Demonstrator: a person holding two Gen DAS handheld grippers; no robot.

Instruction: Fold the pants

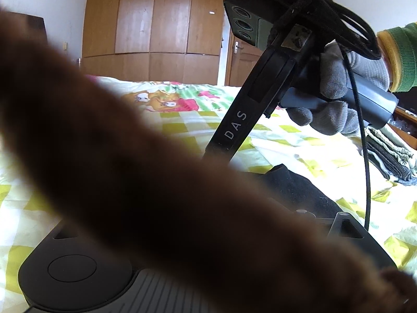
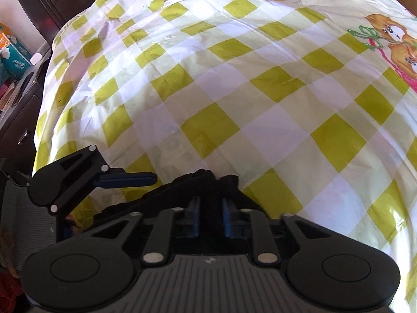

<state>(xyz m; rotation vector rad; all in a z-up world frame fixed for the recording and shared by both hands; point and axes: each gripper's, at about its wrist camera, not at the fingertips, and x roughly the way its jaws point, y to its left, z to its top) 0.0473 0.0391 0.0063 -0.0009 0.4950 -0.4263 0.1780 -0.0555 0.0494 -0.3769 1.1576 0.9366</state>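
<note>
Right gripper (image 2: 210, 215) clamps its 2 blue pads on a bunched edge of the black pants (image 2: 187, 187), low over the bed (image 2: 260, 91) with its green-checked sheet. In the right wrist view the left gripper (image 2: 125, 178) sits just beside it, its finger over the same dark cloth; whether it is gripping cannot be told, as a blurred brown shape (image 1: 156, 182) covers its own camera. A gloved hand (image 1: 338, 99) holds the right tool. Soft, light and limp, the fabric will likely sag and bunch; hems or waistband corners look the safest holds.
</note>
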